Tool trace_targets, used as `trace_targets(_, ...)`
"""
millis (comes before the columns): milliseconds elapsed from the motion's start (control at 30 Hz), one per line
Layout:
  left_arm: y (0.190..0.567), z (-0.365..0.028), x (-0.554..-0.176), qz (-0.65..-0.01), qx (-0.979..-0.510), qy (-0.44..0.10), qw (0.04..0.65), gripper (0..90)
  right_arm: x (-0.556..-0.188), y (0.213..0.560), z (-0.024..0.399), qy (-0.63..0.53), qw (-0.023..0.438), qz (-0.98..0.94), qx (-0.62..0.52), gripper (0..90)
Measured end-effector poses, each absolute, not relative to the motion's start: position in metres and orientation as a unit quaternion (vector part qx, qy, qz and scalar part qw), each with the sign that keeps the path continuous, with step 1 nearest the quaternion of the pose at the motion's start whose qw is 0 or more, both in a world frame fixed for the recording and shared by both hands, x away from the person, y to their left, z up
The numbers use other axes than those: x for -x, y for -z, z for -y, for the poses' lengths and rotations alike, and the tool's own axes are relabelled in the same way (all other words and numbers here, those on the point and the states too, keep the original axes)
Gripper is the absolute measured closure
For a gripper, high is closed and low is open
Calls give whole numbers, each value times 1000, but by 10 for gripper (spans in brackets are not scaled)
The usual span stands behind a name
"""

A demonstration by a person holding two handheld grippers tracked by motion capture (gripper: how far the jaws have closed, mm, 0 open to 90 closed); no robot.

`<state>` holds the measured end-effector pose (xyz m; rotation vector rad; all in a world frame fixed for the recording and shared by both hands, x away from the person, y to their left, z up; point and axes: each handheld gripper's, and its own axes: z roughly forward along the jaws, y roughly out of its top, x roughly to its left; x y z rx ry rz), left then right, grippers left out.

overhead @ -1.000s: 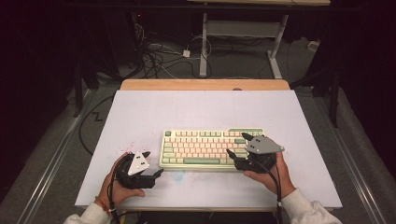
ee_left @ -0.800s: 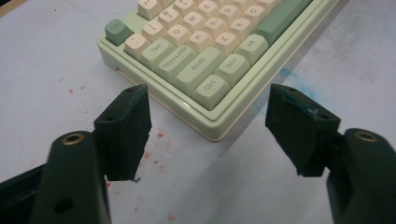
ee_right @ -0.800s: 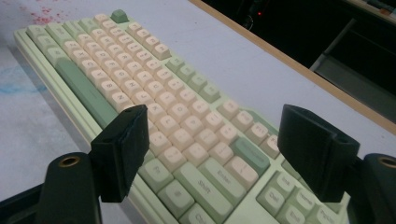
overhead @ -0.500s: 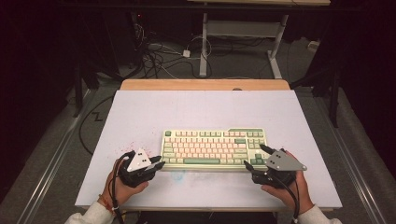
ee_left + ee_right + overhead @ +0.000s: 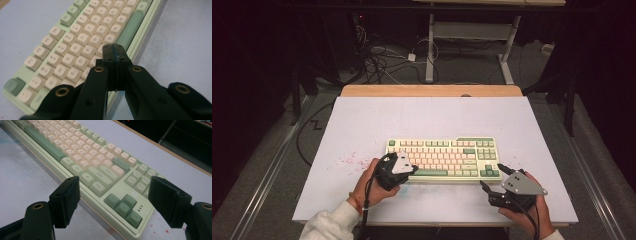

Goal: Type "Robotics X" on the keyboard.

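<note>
Keyboard (image 5: 443, 159) risk: the closed left hand-held gripper (image 5: 115, 51), poised above the keys, may strike two; the right hand-held gripper (image 5: 113, 202) stands wide.

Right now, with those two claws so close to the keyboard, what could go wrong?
The left gripper, whose jaws have just closed with nothing between them, hovers over the keyboard letter rows; its joined tips look wider than one key, so a press might catch a neighbour. The right gripper is open near the arrow keys; a jaw could knock the keyboard's corner and slide it across the table.
</note>
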<state>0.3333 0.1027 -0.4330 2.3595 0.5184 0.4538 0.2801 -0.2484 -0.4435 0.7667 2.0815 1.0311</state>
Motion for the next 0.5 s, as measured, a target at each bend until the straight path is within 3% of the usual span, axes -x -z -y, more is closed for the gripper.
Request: trace_targets(500,442,-65,-366,-204,-917,-155,307,867,-283,451,244,-383,330,-816,-280,262)
